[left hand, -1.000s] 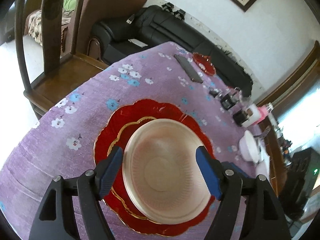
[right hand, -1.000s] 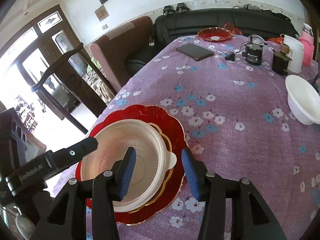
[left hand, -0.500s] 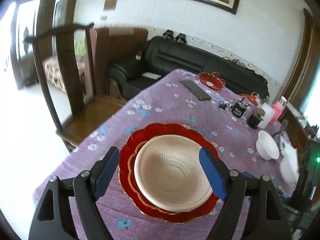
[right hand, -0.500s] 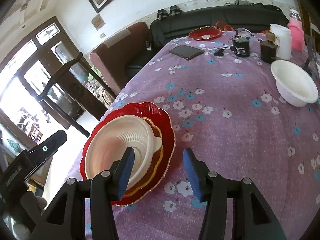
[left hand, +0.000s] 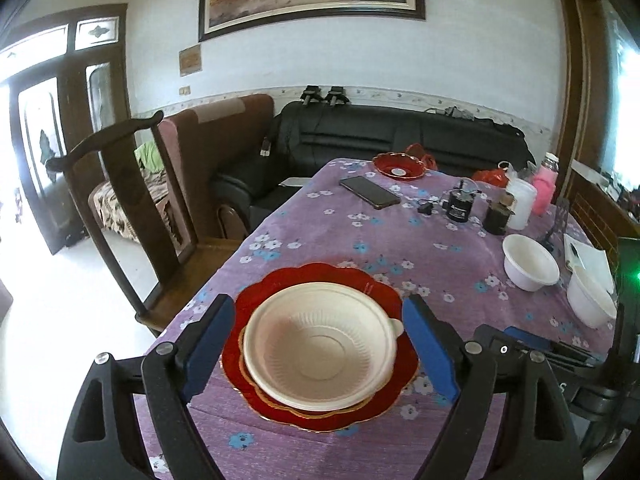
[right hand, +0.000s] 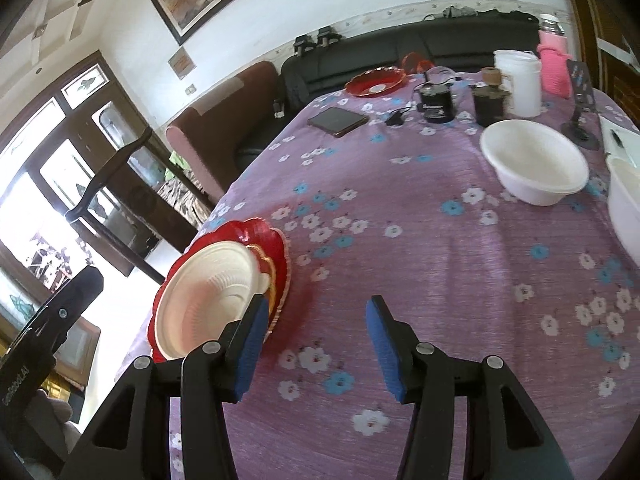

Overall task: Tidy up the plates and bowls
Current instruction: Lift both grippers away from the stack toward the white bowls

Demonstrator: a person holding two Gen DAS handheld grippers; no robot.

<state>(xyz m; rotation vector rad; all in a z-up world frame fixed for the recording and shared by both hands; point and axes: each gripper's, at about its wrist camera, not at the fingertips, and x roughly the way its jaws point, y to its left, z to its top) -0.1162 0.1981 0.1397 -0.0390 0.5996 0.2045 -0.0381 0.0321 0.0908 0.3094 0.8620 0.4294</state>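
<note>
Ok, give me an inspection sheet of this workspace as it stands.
Surface: table under a purple floral cloth.
Job's things: cream bowl stacked on two red plates; two white bowls apart on the right.
Clutter: phone, small red dish, dark jars, white jug, pink bottle.
Grippers: left gripper jaws opening, clear of the stack; right gripper open over bare cloth.
Cables: small plug lead by the jars.
Surroundings: wooden chair, black sofa, framed painting.

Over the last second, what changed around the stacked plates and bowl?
The left gripper pulled back and up from the cream bowl, its jaws opening; they frame the bowl without touching it. The right gripper slid right, off the stack, toward the white bowl, open and empty. Bowl, red plate and phone stayed put.
</note>
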